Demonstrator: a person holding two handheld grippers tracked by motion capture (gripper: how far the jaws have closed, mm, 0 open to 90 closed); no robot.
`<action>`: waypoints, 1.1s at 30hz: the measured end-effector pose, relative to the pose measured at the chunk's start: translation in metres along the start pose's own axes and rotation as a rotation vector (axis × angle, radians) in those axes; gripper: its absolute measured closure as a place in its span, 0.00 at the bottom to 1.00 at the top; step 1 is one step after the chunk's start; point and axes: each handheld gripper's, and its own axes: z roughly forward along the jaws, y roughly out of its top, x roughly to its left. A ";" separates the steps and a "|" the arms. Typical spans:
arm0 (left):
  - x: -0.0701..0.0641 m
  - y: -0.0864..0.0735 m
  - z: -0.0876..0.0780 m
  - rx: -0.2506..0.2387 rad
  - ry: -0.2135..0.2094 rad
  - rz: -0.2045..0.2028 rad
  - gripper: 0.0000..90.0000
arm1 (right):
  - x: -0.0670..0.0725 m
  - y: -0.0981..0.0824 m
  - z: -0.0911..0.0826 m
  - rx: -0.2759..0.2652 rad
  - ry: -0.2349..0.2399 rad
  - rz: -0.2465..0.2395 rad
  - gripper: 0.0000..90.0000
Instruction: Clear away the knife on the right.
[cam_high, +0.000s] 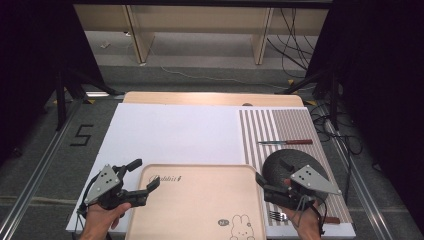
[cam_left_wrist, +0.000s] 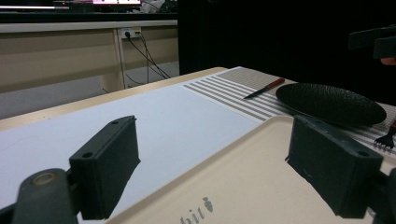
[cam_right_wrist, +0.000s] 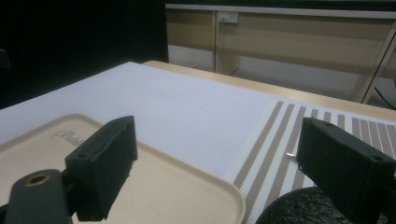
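Note:
A beige tray (cam_high: 195, 200) with a rabbit print lies at the near middle of the table. My left gripper (cam_high: 144, 175) stands open at the tray's far-left corner; in the left gripper view (cam_left_wrist: 219, 170) the tray's rim (cam_left_wrist: 243, 140) runs between the two jaws. At the tray's far-right corner my right gripper (cam_high: 272, 171) is open too, one jaw by the tray, the other over a black plate (cam_high: 292, 165). In the right gripper view (cam_right_wrist: 224, 168) the tray corner (cam_right_wrist: 187, 186) and the plate's edge (cam_right_wrist: 299, 210) lie below the jaws. Neither gripper holds anything.
A striped placemat (cam_high: 280, 125) on the right carries the plate, a red-handled knife (cam_high: 286, 142) beyond it and a fork (cam_high: 275, 216) near the front edge. A white board (cam_high: 170, 132) covers the table's left and middle. Cables and table legs lie past the far edge.

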 end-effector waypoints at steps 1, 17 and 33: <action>0.000 0.000 0.000 0.001 0.001 -0.001 0.17 | -0.002 0.001 0.001 0.009 0.001 -0.003 0.15; 0.002 0.000 0.000 0.001 0.009 -0.005 0.17 | -0.062 0.026 0.026 0.192 0.067 -0.042 0.16; 0.002 0.000 -0.001 0.001 0.008 -0.003 0.17 | -0.108 0.048 0.057 0.373 0.126 -0.011 0.17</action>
